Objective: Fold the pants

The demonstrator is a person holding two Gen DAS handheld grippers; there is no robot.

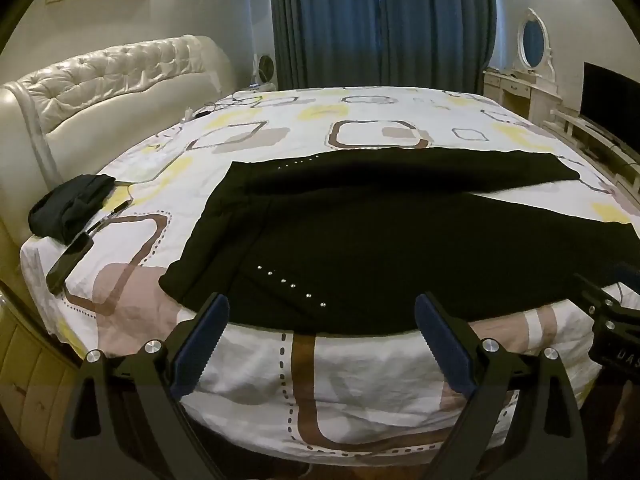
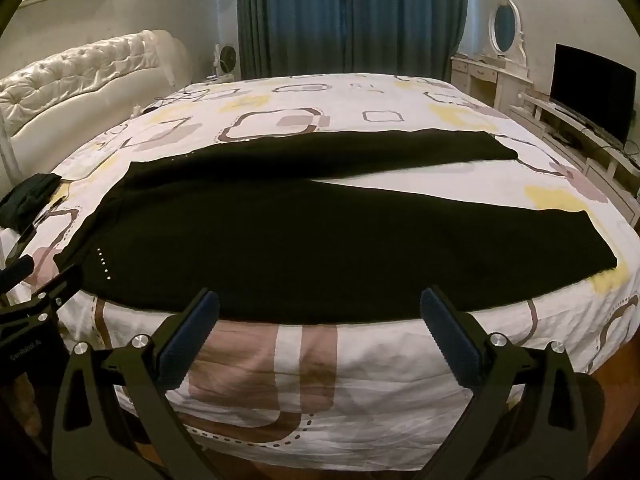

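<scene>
Black pants [image 1: 360, 236] [image 2: 280, 236] lie spread flat on the bed, waist to the left, both legs running right and splayed apart. A row of small studs [image 1: 288, 286] [image 2: 103, 266] marks the near hip. My left gripper [image 1: 322, 310] hovers open at the bed's near edge, just short of the waist and hip. My right gripper [image 2: 320, 304] stands open over the near leg's lower edge, nothing between its fingers. Each gripper shows at the edge of the other's view.
The bed's patterned sheet [image 1: 248, 360] [image 2: 400, 380] hangs over the near edge. A dark folded garment [image 1: 70, 208] and a phone [image 1: 68, 258] lie at the left corner. A padded headboard [image 1: 108, 80] is left; a dresser and TV [image 2: 592, 92] are right; blue curtains are behind.
</scene>
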